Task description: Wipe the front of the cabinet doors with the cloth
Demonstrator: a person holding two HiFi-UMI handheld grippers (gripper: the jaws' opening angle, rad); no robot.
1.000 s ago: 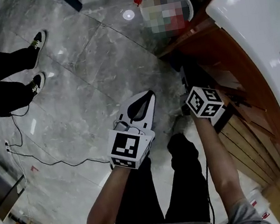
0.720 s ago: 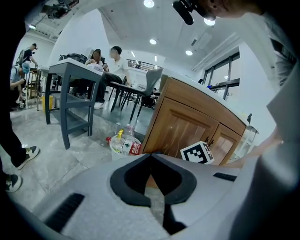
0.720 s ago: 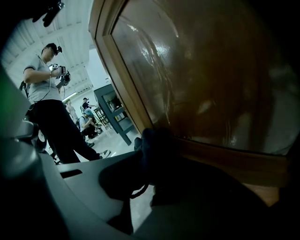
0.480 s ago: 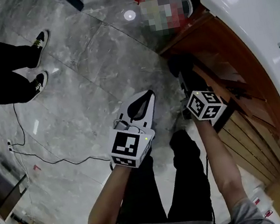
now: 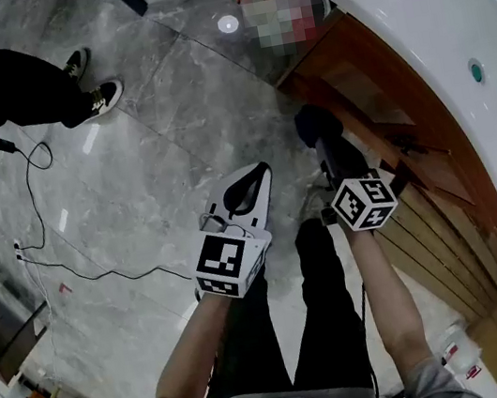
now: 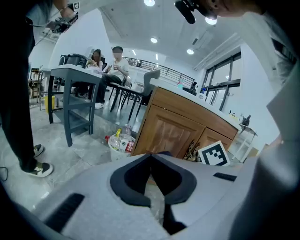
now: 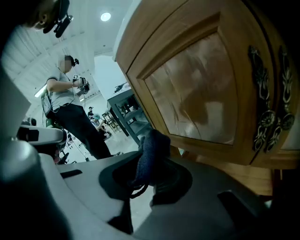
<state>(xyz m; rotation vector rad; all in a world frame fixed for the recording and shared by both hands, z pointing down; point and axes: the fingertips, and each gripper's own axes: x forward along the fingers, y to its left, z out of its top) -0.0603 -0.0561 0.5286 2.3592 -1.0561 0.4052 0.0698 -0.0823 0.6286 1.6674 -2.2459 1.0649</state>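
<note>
Looking down on a grey marble floor (image 5: 148,116). Facing wooden cabinet doors (image 7: 197,89) set under a white desk (image 5: 425,10) at the right. Holding the left tongs (image 6: 151,157) out over the floor, well apart from the doors, jaws closed together on nothing. Holding the right tongs (image 7: 150,161) up by the panelled door, jaws clamped on a dark blue cloth (image 7: 151,147). Cloth bunched above the jaw tips, close to the door's lower frame, perhaps touching it.

No readable text, labels or numbers
</note>
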